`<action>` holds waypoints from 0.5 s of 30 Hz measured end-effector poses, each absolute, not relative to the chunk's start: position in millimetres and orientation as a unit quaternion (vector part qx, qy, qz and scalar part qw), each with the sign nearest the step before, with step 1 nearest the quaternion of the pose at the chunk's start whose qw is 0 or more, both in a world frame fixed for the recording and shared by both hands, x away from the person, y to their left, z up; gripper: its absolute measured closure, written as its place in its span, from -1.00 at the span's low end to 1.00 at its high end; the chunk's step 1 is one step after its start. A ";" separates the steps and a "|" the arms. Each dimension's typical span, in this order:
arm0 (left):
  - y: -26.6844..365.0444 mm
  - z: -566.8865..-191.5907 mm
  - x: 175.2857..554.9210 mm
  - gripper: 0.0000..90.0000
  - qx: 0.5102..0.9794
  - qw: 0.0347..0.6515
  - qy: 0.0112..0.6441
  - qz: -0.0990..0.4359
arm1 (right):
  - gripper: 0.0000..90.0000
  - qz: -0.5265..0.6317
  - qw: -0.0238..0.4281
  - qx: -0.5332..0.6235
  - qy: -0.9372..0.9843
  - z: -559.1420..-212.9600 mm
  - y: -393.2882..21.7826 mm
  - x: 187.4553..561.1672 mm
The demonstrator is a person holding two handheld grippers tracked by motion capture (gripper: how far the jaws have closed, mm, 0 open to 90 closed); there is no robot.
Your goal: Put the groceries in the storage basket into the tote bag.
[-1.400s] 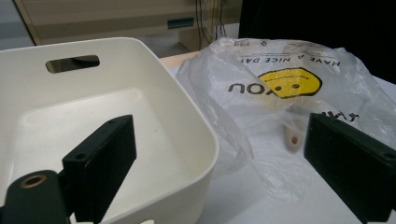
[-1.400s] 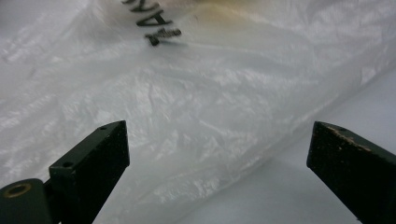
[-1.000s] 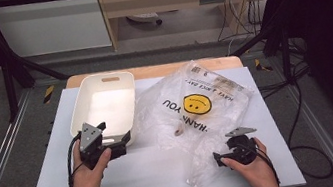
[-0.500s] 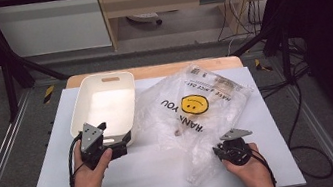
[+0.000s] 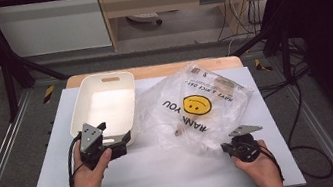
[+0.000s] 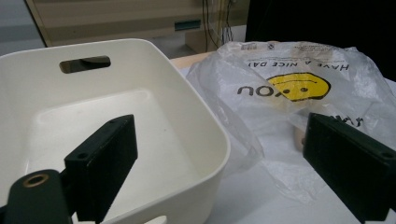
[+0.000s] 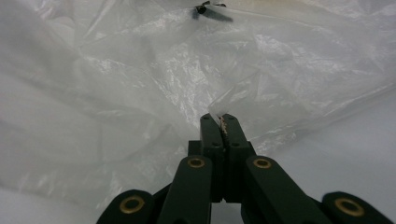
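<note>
On white table (image 5: 167, 174): crumpled clear smiley bag (image 5: 197, 106); right gripper (image 7: 219, 122) fingers just closed, pinching its edge.

Thin, crinkly clear plastic bag (image 5: 196, 104), glossy; smooth matt white plastic tub (image 5: 105, 105); matt black plastic right gripper (image 7: 219, 122); smooth pale table (image 5: 167, 174) top, wooden far edge
</note>
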State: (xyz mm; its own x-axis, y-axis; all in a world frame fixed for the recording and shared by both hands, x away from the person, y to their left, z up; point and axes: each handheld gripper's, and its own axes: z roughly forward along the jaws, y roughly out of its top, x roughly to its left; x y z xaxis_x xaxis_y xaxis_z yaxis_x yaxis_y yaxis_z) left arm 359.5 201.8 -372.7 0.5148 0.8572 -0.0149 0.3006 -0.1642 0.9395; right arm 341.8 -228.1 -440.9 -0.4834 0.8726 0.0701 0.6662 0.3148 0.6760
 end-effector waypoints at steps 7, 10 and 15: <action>199.5 -371.3 357.8 -0.78 0.712 0.505 0.404 0.274 | 1.00 0.328 0.160 0.486 0.794 -437.5 -247.5 341.7; 197.5 -371.9 357.6 -0.78 0.713 0.505 0.402 0.273 | 1.00 0.326 0.168 0.489 0.791 -436.9 -258.4 341.6; 194.6 -373.1 356.9 -0.78 0.717 0.504 0.399 0.270 | 1.00 0.323 0.176 0.506 0.780 -436.7 -281.6 341.8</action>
State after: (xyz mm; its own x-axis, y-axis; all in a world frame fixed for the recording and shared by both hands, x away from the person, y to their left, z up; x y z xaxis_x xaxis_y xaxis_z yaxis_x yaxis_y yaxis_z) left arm 356.9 194.6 -373.1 0.5363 0.8439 -0.0145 0.2998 -0.1744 0.9379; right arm 341.8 -281.6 -436.7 -0.4258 0.9033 0.0527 0.6755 0.2787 0.6826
